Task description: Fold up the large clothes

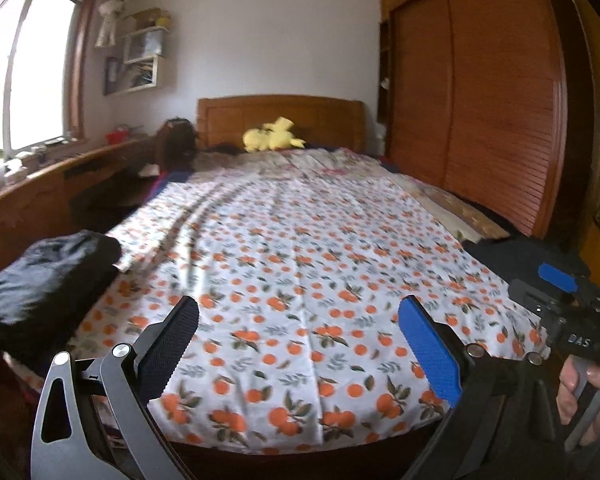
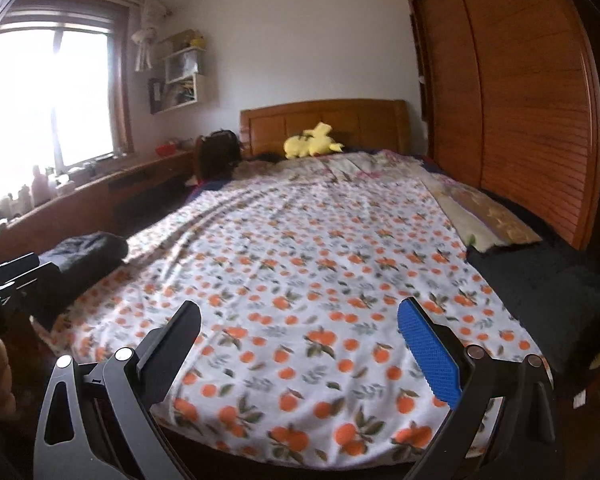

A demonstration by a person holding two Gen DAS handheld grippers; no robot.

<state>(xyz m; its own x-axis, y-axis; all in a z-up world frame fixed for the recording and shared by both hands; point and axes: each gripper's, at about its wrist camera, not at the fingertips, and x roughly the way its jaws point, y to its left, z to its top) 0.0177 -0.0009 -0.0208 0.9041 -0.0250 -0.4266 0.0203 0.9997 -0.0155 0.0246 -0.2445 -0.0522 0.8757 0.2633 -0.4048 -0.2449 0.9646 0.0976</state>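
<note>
A bed sheet with an orange-fruit print covers the bed, also in the right wrist view. A dark garment lies bunched at the bed's near left corner, seen too in the right wrist view. Another dark garment lies at the near right edge, also in the left wrist view. My left gripper is open and empty above the foot of the bed. My right gripper is open and empty beside it; it shows at the right of the left wrist view.
A yellow plush toy lies by the wooden headboard. A wooden wardrobe stands along the right. A wooden ledge with small items runs under the window on the left. A folded patterned quilt lies along the right side.
</note>
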